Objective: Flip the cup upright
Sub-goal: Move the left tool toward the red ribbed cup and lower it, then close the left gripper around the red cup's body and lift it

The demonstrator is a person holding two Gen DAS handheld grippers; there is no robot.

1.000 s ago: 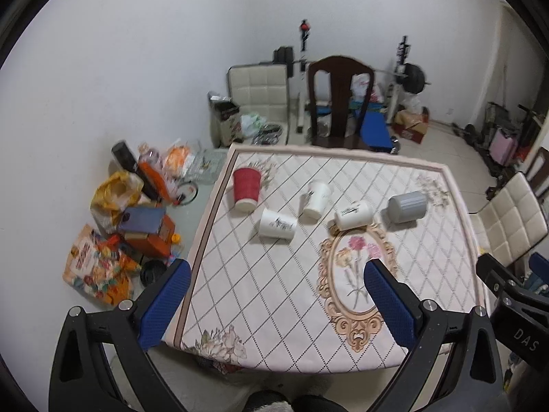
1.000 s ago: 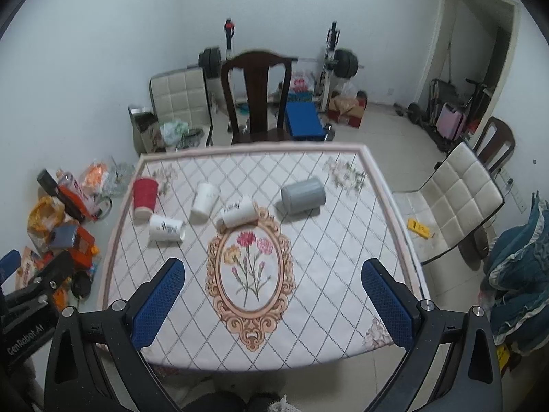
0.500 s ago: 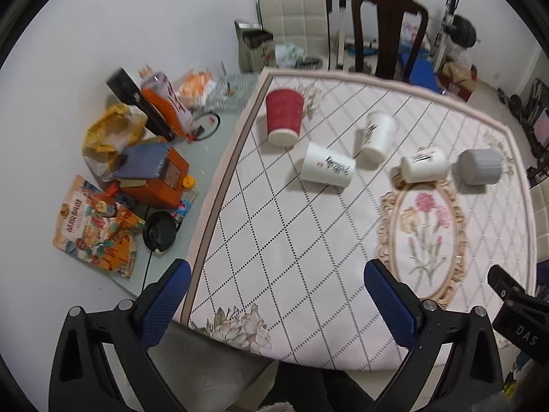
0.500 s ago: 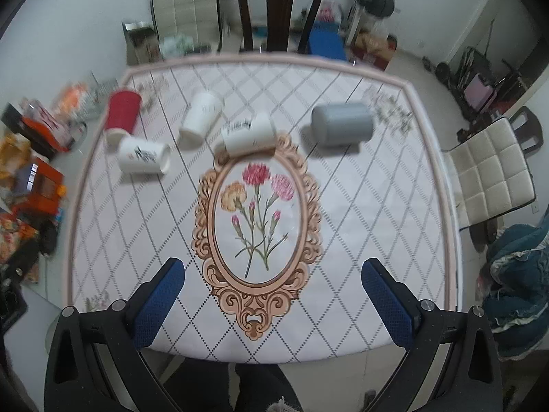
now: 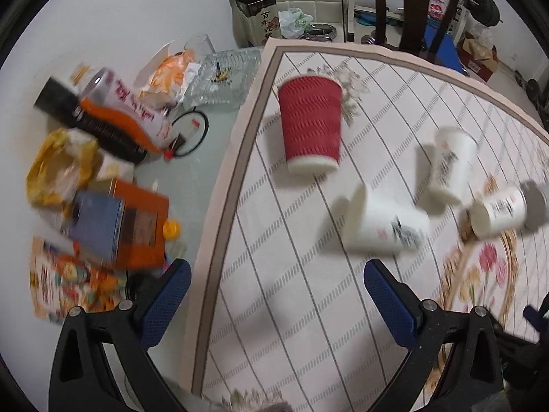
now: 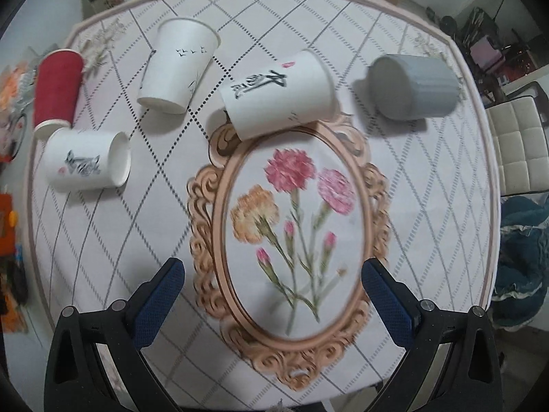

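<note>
Cups: 5 lie on the table [image 6: 429, 178]; both hand-held grippers gape, holding nothing.

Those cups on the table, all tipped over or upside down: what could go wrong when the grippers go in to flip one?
The cups sit close together: grabbing the lying white cup may knock the red cup just behind it. The grey cup lies on its side near the table edge and might roll off if nudged. Thin paper cups could also crush in the open right gripper.
</note>
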